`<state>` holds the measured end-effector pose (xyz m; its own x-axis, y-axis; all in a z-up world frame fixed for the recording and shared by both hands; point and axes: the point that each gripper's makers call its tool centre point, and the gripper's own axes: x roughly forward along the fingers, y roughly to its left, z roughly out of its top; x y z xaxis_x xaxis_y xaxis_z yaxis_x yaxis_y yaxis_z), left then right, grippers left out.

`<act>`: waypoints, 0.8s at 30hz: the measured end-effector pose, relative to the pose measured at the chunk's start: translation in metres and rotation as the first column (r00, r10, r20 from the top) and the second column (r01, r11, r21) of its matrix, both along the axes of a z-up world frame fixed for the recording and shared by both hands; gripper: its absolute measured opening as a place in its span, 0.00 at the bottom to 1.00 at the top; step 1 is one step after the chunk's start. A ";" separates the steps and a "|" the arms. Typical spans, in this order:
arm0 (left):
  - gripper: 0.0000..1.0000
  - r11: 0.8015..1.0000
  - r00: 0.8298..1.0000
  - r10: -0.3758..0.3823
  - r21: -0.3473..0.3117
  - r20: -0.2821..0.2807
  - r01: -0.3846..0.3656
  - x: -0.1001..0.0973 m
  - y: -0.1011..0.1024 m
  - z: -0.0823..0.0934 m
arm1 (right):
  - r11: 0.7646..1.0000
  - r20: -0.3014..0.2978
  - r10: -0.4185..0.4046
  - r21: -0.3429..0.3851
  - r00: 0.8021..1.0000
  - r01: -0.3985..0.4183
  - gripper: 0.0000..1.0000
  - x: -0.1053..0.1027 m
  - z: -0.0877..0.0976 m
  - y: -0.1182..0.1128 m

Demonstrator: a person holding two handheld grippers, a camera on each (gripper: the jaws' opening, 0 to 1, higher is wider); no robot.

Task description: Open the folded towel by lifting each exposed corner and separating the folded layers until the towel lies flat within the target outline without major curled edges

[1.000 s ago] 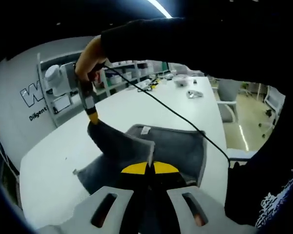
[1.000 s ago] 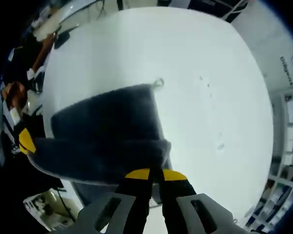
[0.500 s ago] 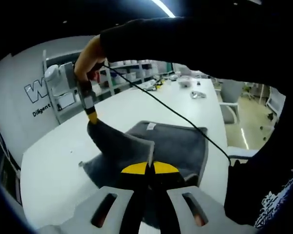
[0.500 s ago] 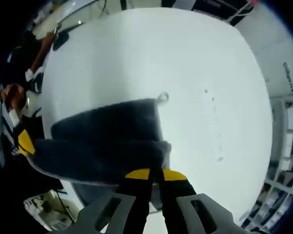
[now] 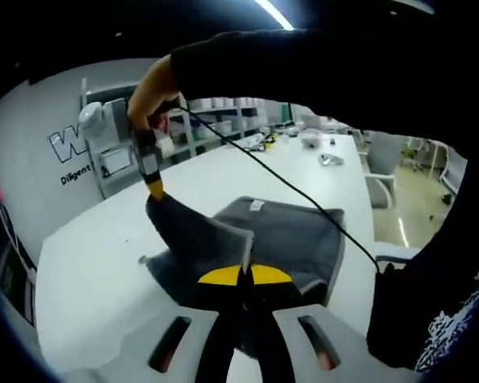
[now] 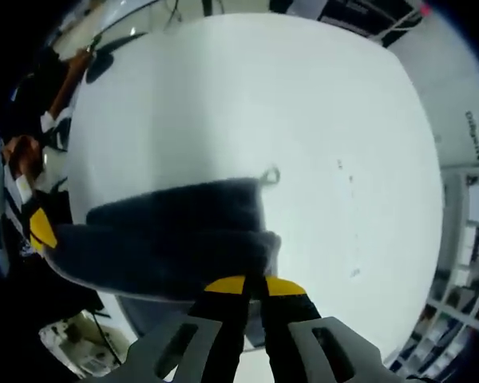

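Now towel [image 5: 287,239] edge between both clamped grippers' yellow tips, above table [image 6: 303,96].

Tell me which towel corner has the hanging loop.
The free corner lying on the white table bears the loop; the other two raised corners are pinched by the grippers.
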<state>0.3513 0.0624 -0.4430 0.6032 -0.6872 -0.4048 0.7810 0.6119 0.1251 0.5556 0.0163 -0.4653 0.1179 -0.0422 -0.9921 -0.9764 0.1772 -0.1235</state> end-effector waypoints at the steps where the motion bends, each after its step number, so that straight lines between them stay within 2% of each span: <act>1: 0.01 1.000 1.000 0.005 -0.002 0.000 -0.005 0.000 0.002 0.000 | 1.000 -0.001 0.004 -0.002 1.000 -0.004 0.02 0.000 -0.001 0.002; 6: 0.01 0.999 0.999 0.029 -0.013 -0.016 -0.029 -0.002 0.011 -0.006 | 0.999 0.000 0.035 -0.040 0.999 -0.035 0.02 -0.005 -0.005 0.012; 15: 0.01 0.997 0.997 0.074 -0.021 -0.020 -0.074 0.000 0.022 -0.005 | 0.998 0.004 0.061 -0.030 0.998 -0.061 0.02 -0.006 -0.006 0.039; 18: 0.01 0.995 0.995 0.098 -0.024 -0.017 -0.098 -0.003 0.040 -0.006 | 0.997 0.001 0.068 -0.026 0.998 -0.068 0.02 -0.006 -0.008 0.048; 24: 0.01 0.994 0.994 0.111 -0.018 -0.019 -0.111 -0.003 0.046 -0.010 | 0.997 0.003 0.077 -0.029 0.997 -0.077 0.02 -0.007 -0.010 0.059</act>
<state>0.3482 0.1080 -0.4531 0.6690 -0.6239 -0.4039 0.7101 0.6971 0.0994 0.5483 0.0753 -0.4756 0.1255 -0.0611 -0.9902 -0.9865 0.0982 -0.1311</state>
